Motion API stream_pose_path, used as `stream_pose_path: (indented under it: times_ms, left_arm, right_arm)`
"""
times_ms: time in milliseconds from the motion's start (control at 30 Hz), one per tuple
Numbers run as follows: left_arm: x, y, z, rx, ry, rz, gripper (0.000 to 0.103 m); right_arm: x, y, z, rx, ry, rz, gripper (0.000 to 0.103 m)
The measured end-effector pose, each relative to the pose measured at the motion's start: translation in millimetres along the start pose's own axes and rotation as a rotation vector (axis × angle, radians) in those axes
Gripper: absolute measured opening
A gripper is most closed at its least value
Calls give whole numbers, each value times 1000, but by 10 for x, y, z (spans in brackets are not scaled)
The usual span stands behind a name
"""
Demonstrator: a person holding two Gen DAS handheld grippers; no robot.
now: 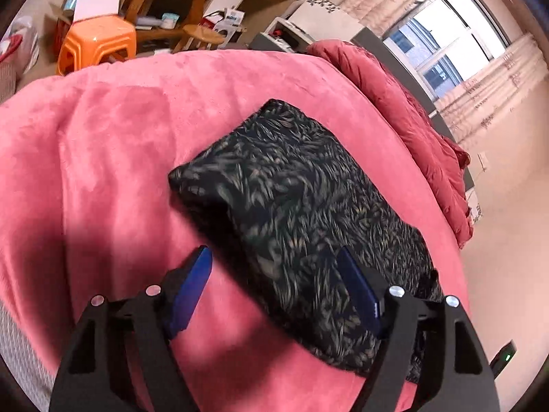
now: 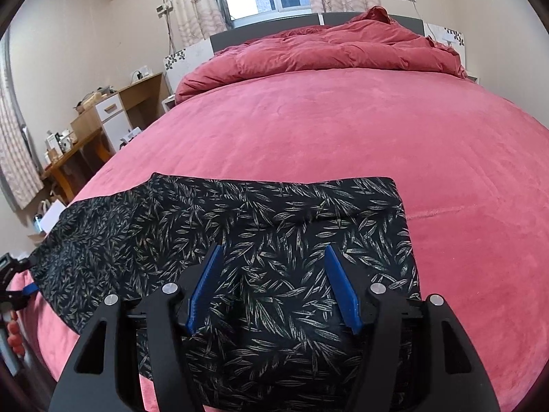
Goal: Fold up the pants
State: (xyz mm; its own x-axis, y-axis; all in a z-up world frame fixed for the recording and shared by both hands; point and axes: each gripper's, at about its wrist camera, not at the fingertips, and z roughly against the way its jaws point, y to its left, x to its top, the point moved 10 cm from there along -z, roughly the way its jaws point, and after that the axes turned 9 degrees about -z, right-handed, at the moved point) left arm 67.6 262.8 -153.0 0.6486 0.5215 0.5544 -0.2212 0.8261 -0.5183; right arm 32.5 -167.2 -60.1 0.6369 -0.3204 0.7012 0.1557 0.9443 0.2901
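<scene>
The pants (image 1: 302,213) are dark fabric with a pale leaf print, lying folded into a long band on the pink bed. In the right wrist view the pants (image 2: 260,240) stretch from the lower middle out to the left. My left gripper (image 1: 274,254) is open above one end of the pants, its blue fingers (image 1: 192,288) straddling the near edge and holding nothing. My right gripper (image 2: 271,250) is open just above the other end, empty. The left gripper's tip also shows at the far left edge of the right wrist view (image 2: 20,285).
The pink bedspread (image 2: 343,130) covers the bed. A bunched red duvet (image 2: 326,51) lies at the headboard. An orange stool (image 1: 96,44), wooden desk (image 1: 171,7) and boxes stand beyond the bed's foot. A cabinet (image 2: 116,113) and desk stand to the left.
</scene>
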Motion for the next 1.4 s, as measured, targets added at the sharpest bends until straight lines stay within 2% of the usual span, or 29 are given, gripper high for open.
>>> stream_pose_path:
  times_ms: [200,233,267,333,400,433,467,567,800,967,1100,1233,1400]
  left_arm:
    - [170,161,-262,-94,30,185,67]
    - [183,169,-282,-104,31,199,62]
    - [203,181,-316,-111,35,212,51]
    - [208,212,-381,-109,43,230,37]
    - [217,195,-425,-112,36,232,31]
    - [218,173,-429,-109,31,218,25]
    - [234,114,-419,-109,21,193,17]
    - [344,-112,-322,-95,-35,112,11]
    - [628,-824,5,-106,-155,-83,9]
    - [685,-1520,255,-142,-218,-291,9]
    - [523,-2076,376,-169,-238,-491,9]
    - [150,-2690,320,-185,-232,-751,9]
    - [-343,-3110,98,-222,-151,-904,9]
  right_arm:
    - [-26,23,-24,-5,7,-8,60]
    - [-30,22,-29,-5,9,-9,60]
    - [-37,29,-34,-7,11,-9,60]
    - [-38,28,-40,-7,13,-8,60]
    - [-49,36,-42,-8,14,-8,60]
    - [-49,36,-42,-8,15,-8,60]
    - [-53,40,-45,-7,17,-10,60]
    - [-72,43,-57,-8,24,-19,60]
    - [-58,17,-51,2,24,-44,60]
    - [-29,-12,-27,15,16,-67,60]
    - [-6,-46,-12,24,12,-93,60]
    - [27,-91,14,29,-2,-119,60]
    - [65,-139,38,53,-8,-166,60]
